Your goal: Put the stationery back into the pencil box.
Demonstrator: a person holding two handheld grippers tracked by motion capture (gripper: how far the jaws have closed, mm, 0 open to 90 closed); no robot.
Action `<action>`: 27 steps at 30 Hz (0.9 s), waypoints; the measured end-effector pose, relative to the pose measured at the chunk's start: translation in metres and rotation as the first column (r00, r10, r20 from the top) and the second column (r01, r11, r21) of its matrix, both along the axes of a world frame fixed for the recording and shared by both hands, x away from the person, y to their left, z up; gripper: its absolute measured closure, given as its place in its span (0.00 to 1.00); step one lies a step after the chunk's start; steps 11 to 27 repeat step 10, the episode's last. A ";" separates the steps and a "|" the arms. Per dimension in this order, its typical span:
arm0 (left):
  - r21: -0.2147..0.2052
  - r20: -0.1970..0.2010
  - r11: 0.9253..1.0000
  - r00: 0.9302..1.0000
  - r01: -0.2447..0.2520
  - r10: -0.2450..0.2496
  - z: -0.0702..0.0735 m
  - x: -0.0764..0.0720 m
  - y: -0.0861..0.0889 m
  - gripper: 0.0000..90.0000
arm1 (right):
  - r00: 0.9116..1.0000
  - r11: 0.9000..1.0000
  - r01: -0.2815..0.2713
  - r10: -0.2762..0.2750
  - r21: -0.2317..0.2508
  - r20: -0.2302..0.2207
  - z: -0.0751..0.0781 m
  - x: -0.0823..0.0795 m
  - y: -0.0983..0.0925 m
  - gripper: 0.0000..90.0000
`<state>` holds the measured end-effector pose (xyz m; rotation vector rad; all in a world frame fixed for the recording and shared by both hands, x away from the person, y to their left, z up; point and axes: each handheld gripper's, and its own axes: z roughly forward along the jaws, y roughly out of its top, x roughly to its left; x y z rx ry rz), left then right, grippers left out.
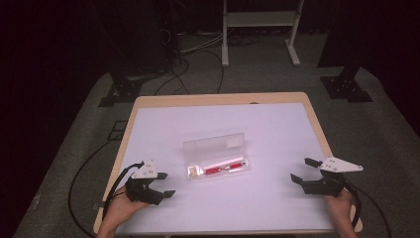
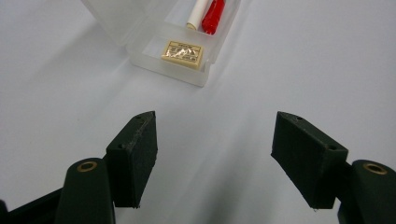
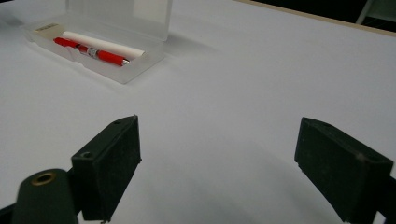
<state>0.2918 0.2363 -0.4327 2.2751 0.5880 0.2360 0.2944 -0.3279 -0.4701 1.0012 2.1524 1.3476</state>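
Open case (image 1: pixel 216 157) mid-table, both grippers parked clear.
Left gripper (image 1: pixel 165 184) and right gripper (image 1: pixel 300 170) flank it, jaws apart, empty; lid up, so pen (image 1: pixel 221 169) and eraser (image 2: pixel 182 52) are reachable.

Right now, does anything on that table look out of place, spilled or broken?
Nothing stands out. The clear pencil case lies open mid-table, lid back, with a red pen, a white stick and an eraser neatly inside. Both grippers rest apart from it, jaws open and empty.
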 end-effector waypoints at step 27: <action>-0.030 0.012 0.999 1.000 -0.020 0.020 0.001 -0.008 0.005 0.33 | 1.000 1.000 0.001 -0.001 0.004 0.003 0.000 0.000 0.000 0.15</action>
